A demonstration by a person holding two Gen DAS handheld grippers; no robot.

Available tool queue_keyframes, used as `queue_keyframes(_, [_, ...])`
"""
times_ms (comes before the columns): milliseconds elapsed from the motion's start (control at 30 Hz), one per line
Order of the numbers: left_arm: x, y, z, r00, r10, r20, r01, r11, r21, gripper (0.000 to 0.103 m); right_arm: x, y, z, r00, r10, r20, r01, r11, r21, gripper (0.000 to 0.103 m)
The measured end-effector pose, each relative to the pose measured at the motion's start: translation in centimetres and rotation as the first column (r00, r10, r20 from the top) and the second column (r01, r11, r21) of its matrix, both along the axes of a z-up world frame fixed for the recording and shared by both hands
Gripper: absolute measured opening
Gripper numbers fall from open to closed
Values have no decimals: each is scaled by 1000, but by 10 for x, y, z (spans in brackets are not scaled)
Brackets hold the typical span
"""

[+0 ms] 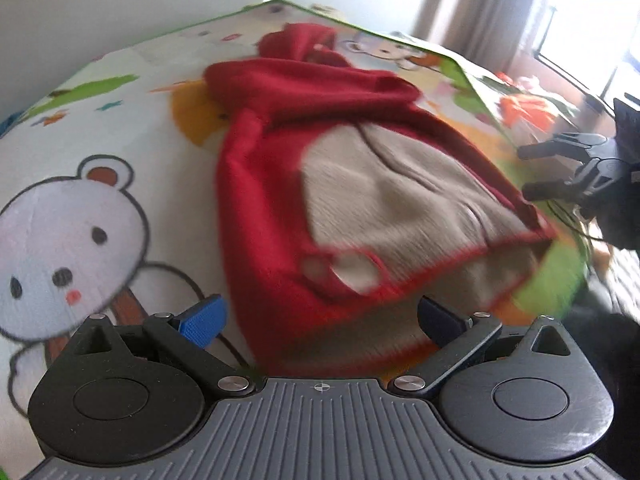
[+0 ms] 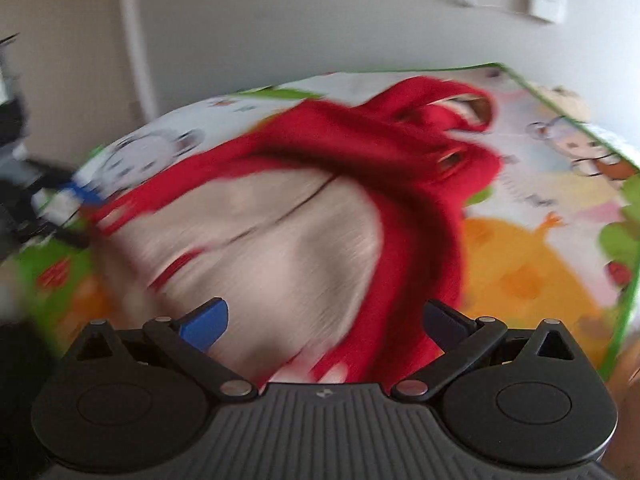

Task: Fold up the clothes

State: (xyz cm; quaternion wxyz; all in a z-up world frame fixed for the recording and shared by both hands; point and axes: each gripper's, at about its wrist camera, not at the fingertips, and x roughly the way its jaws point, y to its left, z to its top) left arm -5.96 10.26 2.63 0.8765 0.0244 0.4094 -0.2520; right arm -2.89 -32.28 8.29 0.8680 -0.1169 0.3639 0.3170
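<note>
item: red hooded garment with beige fleece lining, lying spread on a cartoon-printed play mat. lining side faces up; hem edge nearest my fingers, hood at the garment's far end, bunched. one red sleeve runs along the garment's side in the right wrist view. both views are motion-blurred, so finer creases cannot be read.

item: my left gripper. its fingers are spread wide, blue pad to one side of the garment's hem and dark pad to the other, nothing pinched between them. whether they touch the cloth i cannot tell.

item: my right gripper. fingers likewise parted, blue pad over the beige lining, dark pad beside the red sleeve, gripping nothing. in the left wrist view it shows as a black shape just past the garment's hem corner.

item: play mat, green-bordered, printed with a white bear beside the garment and an orange patch on the garment's other side.

item: pale wall beyond the garment's hood end; curtain and bright window off to the side.
</note>
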Motion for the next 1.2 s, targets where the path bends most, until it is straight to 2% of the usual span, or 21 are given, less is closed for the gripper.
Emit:
queue_keyframes(100, [-5,-11,-10,998,47,46,-53,988,144,103,-27,10,-22,998,39,50,-32,990,-141,103])
queue_keyframes(200, [7,-6,-6,984,147,97,-166,960,224,103,-22,12,-43,988,-44,149,87,951,-297,103])
queue_keyframes(333, [24,1,0,946,273,177,-317,895,315,103,-5,-11,-34,954,-194,230,260,914,-311,103])
queue_keyframes(367, [26,7,1,940,294,172,-336,885,322,103,-4,-21,-30,948,-218,233,284,908,-308,103])
queue_keyframes(467, [6,19,2,952,290,99,-307,908,285,103,-13,-44,-25,950,-239,202,291,911,-292,103])
queue_keyframes(533, [-16,19,1,963,266,50,-269,924,270,103,-21,-51,-27,958,-219,187,269,911,-312,103])
queue_keyframes(600, [-42,8,-1,975,221,31,-220,931,291,103,-30,-52,-33,968,-184,173,234,909,-346,103])
queue_keyframes(700, [-73,-4,3,989,150,7,-148,960,238,103,-50,-52,-28,988,-75,138,116,940,-321,103])
queue_keyframes(767, [-85,-5,15,992,126,20,-127,975,184,103,-58,-53,-2,995,18,103,3,981,-195,103])
queue_keyframes(800, [-85,-3,25,989,140,56,-148,975,167,103,-62,-54,10,994,65,91,-53,990,-130,103])
queue_keyframes(867, [-78,1,48,966,207,155,-225,968,109,103,-59,-52,38,985,108,138,-107,994,-17,103])
queue_keyframes(967, [-46,-2,73,941,262,215,-262,965,-28,103,-33,-39,60,979,61,194,-80,993,87,103])
queue_keyframes(1033, [-17,-20,72,939,254,230,-243,967,-75,103,-10,-22,57,981,-3,195,-22,992,125,103])
queue_keyframes(1067, [-2,-29,71,939,250,238,-233,968,-97,103,6,-12,49,985,-40,169,15,989,149,103])
queue_keyframes(1133, [28,-54,56,942,238,237,-225,971,-79,103,36,1,27,992,-88,88,72,983,171,103])
queue_keyframes(1200, [54,-80,30,958,210,194,-210,977,-23,103,66,14,4,991,-133,6,129,974,189,103])
